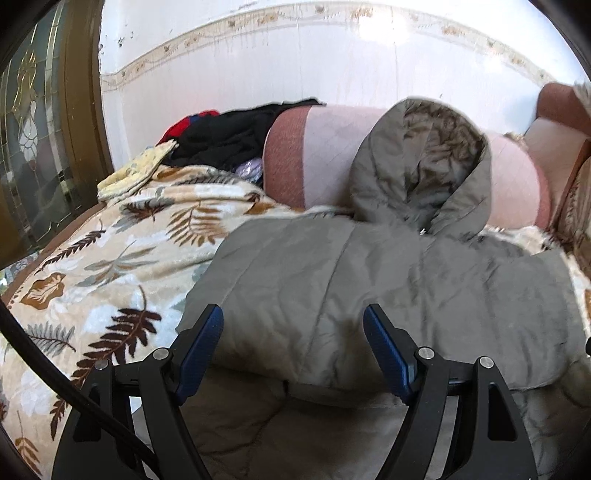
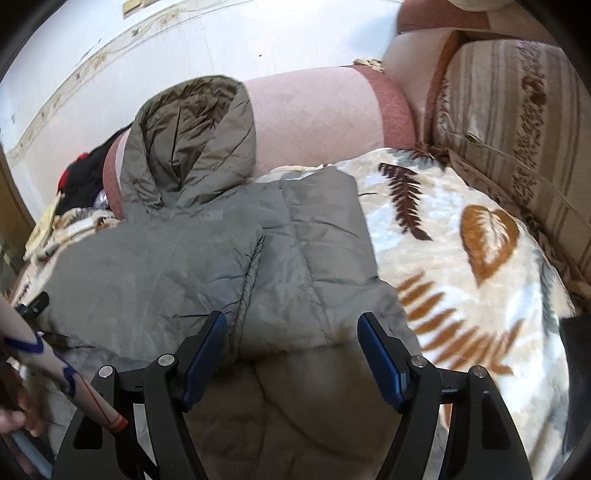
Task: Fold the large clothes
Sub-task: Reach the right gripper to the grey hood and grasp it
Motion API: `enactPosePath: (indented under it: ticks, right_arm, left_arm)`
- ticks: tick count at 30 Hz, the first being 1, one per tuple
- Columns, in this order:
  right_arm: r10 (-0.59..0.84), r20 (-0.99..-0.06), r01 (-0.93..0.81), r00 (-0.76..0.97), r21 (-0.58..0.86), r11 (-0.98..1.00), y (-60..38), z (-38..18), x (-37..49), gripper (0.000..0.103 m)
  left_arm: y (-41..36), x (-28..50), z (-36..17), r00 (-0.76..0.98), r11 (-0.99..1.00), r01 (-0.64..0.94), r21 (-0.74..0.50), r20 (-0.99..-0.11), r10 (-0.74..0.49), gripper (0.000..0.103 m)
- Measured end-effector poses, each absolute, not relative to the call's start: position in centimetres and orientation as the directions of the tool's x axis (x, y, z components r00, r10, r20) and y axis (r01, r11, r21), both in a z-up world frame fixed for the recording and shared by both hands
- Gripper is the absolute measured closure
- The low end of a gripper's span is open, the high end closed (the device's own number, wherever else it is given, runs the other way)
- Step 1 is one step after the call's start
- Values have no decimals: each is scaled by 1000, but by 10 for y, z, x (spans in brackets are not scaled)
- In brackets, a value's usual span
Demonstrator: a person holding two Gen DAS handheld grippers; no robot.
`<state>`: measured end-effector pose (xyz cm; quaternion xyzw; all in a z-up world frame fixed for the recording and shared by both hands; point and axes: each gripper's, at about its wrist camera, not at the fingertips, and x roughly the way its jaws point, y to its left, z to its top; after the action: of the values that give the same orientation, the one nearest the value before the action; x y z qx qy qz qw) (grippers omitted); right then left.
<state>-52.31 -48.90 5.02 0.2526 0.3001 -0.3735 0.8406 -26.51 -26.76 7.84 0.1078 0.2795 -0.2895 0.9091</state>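
Left tool (image 1: 293, 325): jaws apart, nothing between the blue pads (image 1: 201, 354), hanging over the near edge of the jacket (image 1: 388, 288). Right tool (image 2: 291, 330): jaws also apart, nothing clamped, above the jacket's near hem on its right side.

Jacket: grey-olive quilted puffer, lying flat on a leaf-print blanket (image 1: 110, 266) that covers the sofa seat. A folded upper layer lies over a paler quilted layer (image 2: 295, 417) that shows nearest both cameras. In the right view a sleeve or side panel (image 2: 317, 243) is folded in over the body, with a stitched seam running diagonally beside it. Hood (image 1: 421, 162) at the far end, open side up, propped against the pink bolster (image 1: 325, 155) along the back of the sofa.

Left of the right tool, at the frame edge: a hand (image 2: 14, 421) and part of a white handle with blue and red markings (image 2: 70, 373); a small bit of the other tool's black body shows above it.

Further back: pile of black and red clothes (image 1: 229, 136) at the left end of the bolster, a pale yellow cloth (image 1: 136, 170) next to it. Striped beige cushion (image 2: 517, 140) at the right end of the sofa. White wall with a patterned border strip (image 1: 258, 22) behind. Leaded glass door in a brown frame (image 1: 33, 129) on the far left.
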Motion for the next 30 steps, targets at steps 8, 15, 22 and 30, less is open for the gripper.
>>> enactPosePath:
  ticks: [8, 15, 22, 30]
  right_arm:
    - [-449, -678, 744, 581, 220, 630, -475, 123, -531, 25]
    - [-471, -608, 663, 639, 126, 738, -492, 234, -469, 25]
    - [-475, -619, 667, 625, 107, 737, -562, 265, -387, 25]
    - [-429, -671, 687, 605, 166, 708, -640, 256, -306, 26]
  left_arm:
    - [-267, -266, 80, 651, 787, 618, 2, -562, -510, 26]
    - [-268, -263, 74, 637, 782, 623, -7, -576, -513, 26]
    - [-281, -260, 59, 611, 767, 642, 16, -614, -499, 25]
    - [-287, -251, 50, 596, 766, 643, 10, -634, -492, 25]
